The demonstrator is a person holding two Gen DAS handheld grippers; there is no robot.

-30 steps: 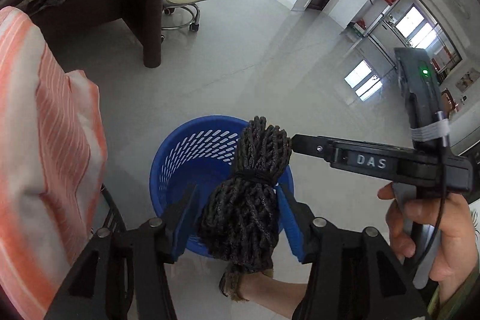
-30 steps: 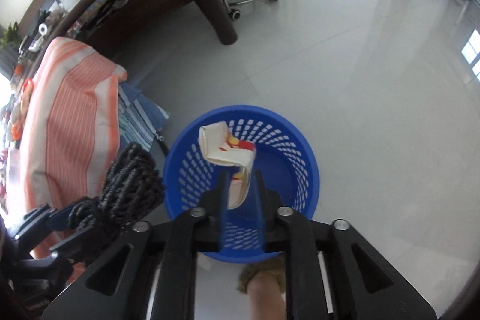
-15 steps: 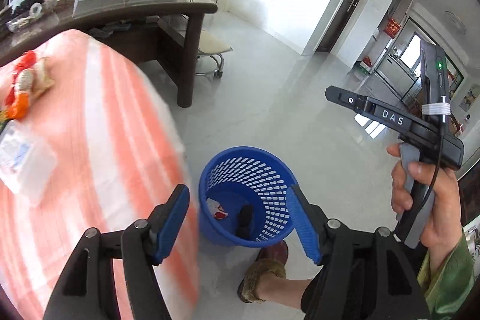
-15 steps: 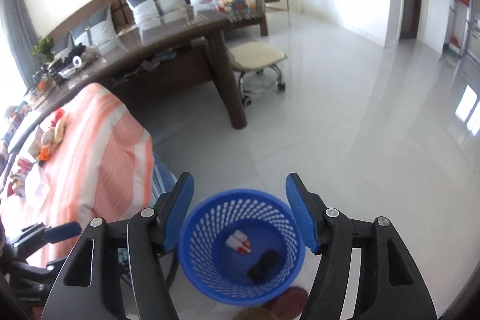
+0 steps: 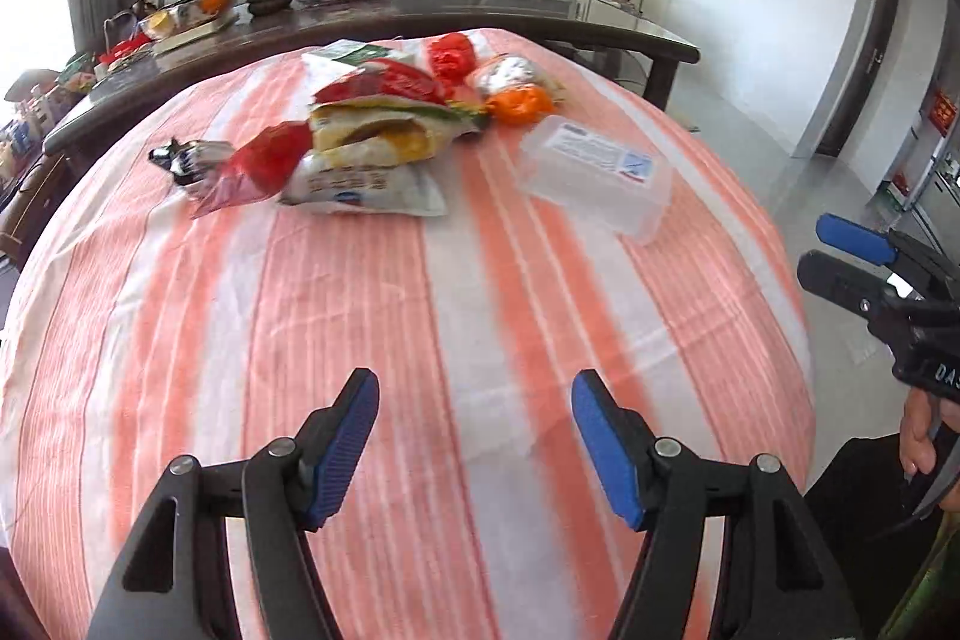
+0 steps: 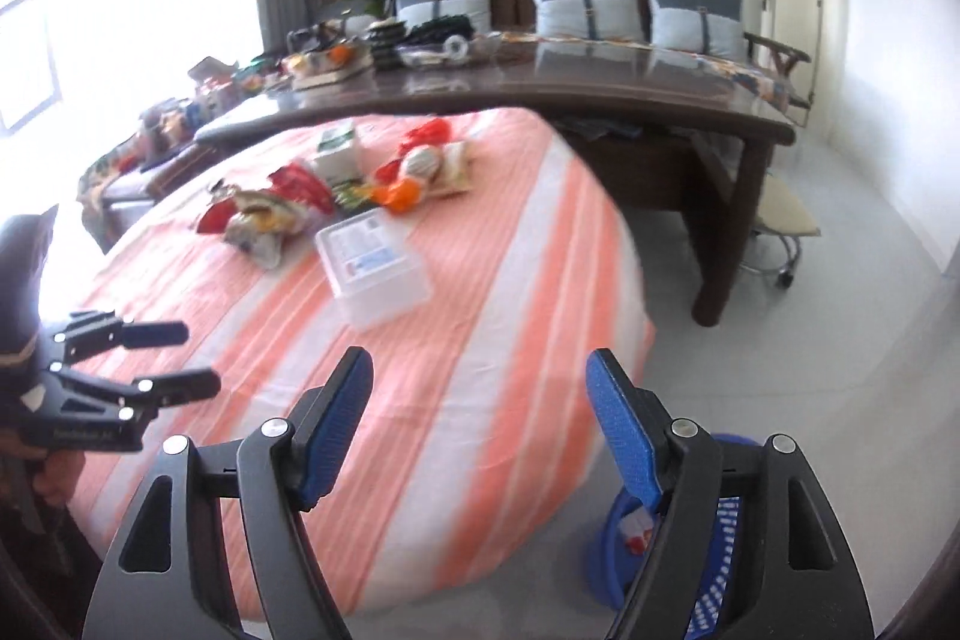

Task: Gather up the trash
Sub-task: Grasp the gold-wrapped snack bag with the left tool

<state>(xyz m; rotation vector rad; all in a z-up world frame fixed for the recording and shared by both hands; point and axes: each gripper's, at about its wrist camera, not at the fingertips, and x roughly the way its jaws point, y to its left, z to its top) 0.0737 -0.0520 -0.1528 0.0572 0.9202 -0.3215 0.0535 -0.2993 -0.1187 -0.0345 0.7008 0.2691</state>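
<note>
Left wrist view: the left gripper [image 5: 474, 436] hangs wide apart and empty, like the right gripper [image 6: 480, 424]. Crinkly food wrappers [image 5: 366, 154] sit far across the striped orange cloth [image 5: 360, 340]. A grab might snag cloth.

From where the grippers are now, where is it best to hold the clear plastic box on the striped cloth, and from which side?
Probably across its short width, near the closest end. The clear plastic box lies flat and alone on the striped tablecloth, its long sides free, away from the wrapper pile. The right gripper, open and facing it, could come from the near side, with one finger on each long wall.
</note>
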